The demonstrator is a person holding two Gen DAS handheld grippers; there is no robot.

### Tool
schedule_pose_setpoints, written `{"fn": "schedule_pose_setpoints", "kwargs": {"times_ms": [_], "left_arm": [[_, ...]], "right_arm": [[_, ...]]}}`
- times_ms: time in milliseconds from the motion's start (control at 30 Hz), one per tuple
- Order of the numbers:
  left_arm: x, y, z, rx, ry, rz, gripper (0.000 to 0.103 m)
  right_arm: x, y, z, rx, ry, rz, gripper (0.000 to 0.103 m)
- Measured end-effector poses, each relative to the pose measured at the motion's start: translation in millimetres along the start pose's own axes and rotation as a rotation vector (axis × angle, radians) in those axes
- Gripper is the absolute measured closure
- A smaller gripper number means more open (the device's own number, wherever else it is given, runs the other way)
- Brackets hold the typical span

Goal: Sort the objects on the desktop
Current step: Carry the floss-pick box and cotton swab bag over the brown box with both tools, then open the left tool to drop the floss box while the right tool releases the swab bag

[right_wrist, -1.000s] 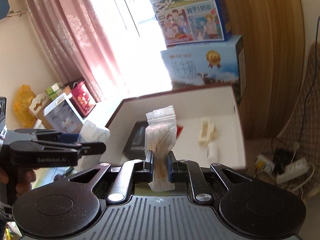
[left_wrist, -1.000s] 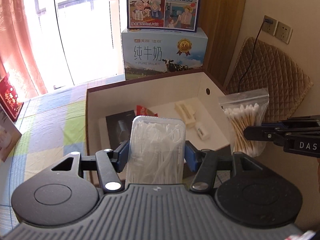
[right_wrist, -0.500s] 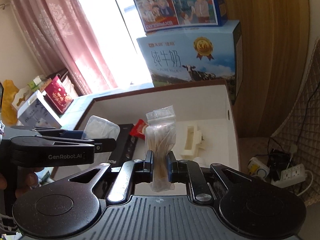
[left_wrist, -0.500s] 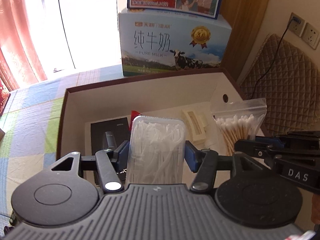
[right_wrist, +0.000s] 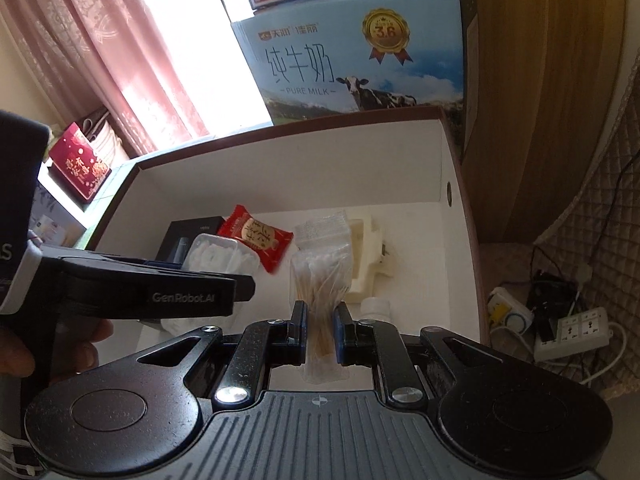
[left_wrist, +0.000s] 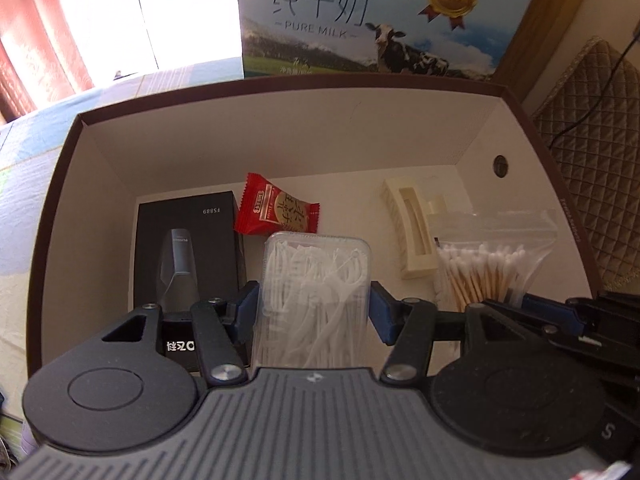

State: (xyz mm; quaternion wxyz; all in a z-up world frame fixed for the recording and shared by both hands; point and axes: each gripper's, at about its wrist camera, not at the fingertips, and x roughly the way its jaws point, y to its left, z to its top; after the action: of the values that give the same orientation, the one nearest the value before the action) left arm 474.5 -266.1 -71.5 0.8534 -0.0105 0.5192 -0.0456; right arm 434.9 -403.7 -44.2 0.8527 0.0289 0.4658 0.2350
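Black gripper point(left_wrist: 312, 312) bodies, blue jaws, silver screws, "GenRobot.AI" lettering

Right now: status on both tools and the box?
Left tool shut on floss pick case; right tool shut on cotton swab bag. Both over the open box. Black carton, red snack packet, cream clip already inside.

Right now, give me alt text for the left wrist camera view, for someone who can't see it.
The left gripper holds a clear case of floss picks over an open cardboard box. Inside lie a black product box, a red snack packet and a cream plastic piece. At right, the right gripper holds a bag of cotton swabs.
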Motion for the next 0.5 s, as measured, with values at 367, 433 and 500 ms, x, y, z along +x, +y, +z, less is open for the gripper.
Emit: {"fn": "schedule_pose_setpoints", "kwargs": {"times_ms": [367,433,500], "left_arm": [[3.7,1.2,6.0,-0.011,-0.007,0.003,0.050],[1.3,1.9,7.9,-0.007,-0.014,0.006,0.050],[-2.0,2.0,9.2,0.006,-0.026,0.013,0.050]], "right_arm": [[16.0,-3.8,5.6,0.024,0.031,0.011,0.093],[18.7,-3.1,6.9,0.029,0.035,0.016,0.093],[20.5,-1.5,7.2,0.032,0.038,0.023,0.093]]}}
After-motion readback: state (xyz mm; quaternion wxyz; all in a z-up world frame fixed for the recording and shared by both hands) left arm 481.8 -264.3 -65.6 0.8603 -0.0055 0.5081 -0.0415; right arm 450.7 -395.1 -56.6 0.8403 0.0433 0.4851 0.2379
